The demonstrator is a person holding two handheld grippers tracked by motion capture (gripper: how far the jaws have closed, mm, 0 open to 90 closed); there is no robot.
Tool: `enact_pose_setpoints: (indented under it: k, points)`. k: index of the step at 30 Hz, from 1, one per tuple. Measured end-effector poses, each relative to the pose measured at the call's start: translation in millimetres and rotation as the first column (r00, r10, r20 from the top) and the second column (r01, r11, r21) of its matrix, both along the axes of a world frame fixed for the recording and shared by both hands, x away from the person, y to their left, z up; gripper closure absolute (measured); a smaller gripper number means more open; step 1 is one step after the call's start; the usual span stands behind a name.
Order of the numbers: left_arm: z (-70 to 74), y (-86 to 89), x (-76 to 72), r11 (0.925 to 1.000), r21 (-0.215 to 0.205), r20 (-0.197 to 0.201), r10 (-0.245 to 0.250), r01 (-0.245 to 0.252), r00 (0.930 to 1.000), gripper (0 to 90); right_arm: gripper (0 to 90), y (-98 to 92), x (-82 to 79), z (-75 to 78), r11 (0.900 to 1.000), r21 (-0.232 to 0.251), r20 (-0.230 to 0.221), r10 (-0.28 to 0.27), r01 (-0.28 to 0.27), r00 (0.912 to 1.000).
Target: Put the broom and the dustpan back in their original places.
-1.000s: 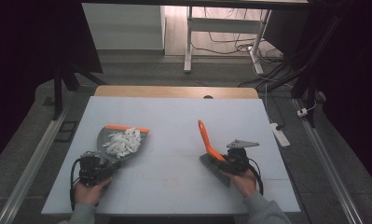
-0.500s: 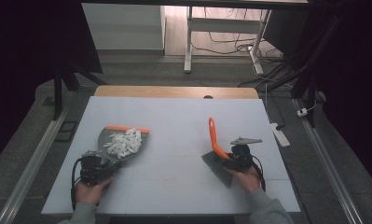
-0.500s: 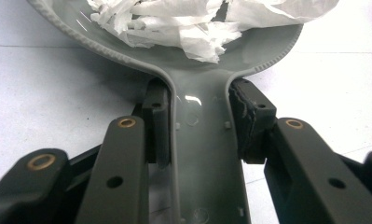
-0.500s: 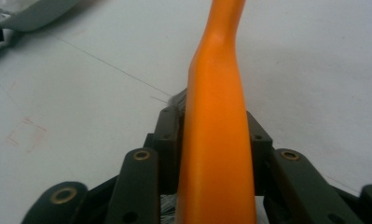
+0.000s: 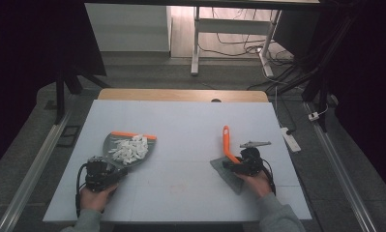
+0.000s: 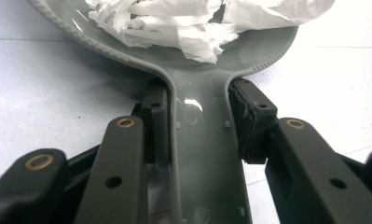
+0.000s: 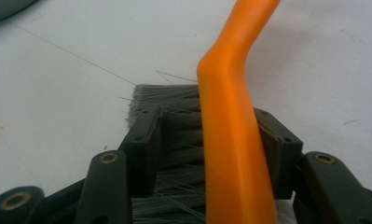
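since the earlier frames your right gripper has swung the brush: its orange handle, which leaned toward the table's left, now points almost straight away from you. your left gripper and the dustpan have kept their place.

item 1, right gripper: jaws closed on the brush, one on each side. in the right gripper view the orange handle runs up between them, with grey bristles spread to its left, their tips on the white table. in the high view the bristle head lies flat at the front right of the table, just beside your right hand.

item 2, left gripper: jaws narrow, clamped on the grey handle of the dustpan. the pan's rounded rear rim sits just past the jaw tips.

item 3, dustpan: front left of the table, flat, orange strip along its far edge. it holds a heap of torn white paper, seen close in the left gripper view as crumpled tissue scraps.

item 4, your left hand: behind its gripper at the near table edge.

item 5, surroundings: the two tools lie well apart. a wooden strip runs along the table's far side.
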State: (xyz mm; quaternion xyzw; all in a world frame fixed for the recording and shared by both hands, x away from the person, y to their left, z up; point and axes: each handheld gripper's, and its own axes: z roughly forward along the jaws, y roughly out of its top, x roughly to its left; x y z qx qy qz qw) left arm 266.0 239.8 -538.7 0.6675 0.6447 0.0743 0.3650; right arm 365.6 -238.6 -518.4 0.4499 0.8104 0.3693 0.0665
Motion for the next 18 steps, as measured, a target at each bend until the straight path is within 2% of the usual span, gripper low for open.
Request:
enact_pose_setpoints:
  k: [6,10,12,15,18]
  points:
    - [-0.2,0.7,0.0,1.0000,-0.007,0.004,0.004,-0.004,1.0000,53.7,41.2,1.7,-0.7,0.8,0.999,-0.035,0.014,-0.016,0.016,0.9998]
    - [0.4,-0.1,-0.5,1.0000,0.004,0.011,0.003,-0.003,0.9999,42.6,38.8,3.0,-1.2,1.0,0.998,-0.054,0.028,-0.027,0.028,0.9993]
    - [1.3,-0.2,-1.7,0.9999,0.010,0.023,0.002,-0.002,0.9997,35.0,35.4,3.4,-2.0,2.0,0.994,-0.097,0.064,-0.047,0.053,0.9968]
    - [3.8,-0.6,-4.5,0.9997,0.024,0.043,0.005,-0.006,0.9990,26.9,36.6,0.2,-2.9,6.1,0.995,-0.088,0.074,-0.049,0.056,0.9961]
    - [7.2,-0.8,-7.6,0.9987,0.050,0.059,0.000,-0.003,0.9982,23.5,36.6,-1.7,-3.8,6.9,0.996,-0.074,0.086,-0.044,0.051,0.9953]
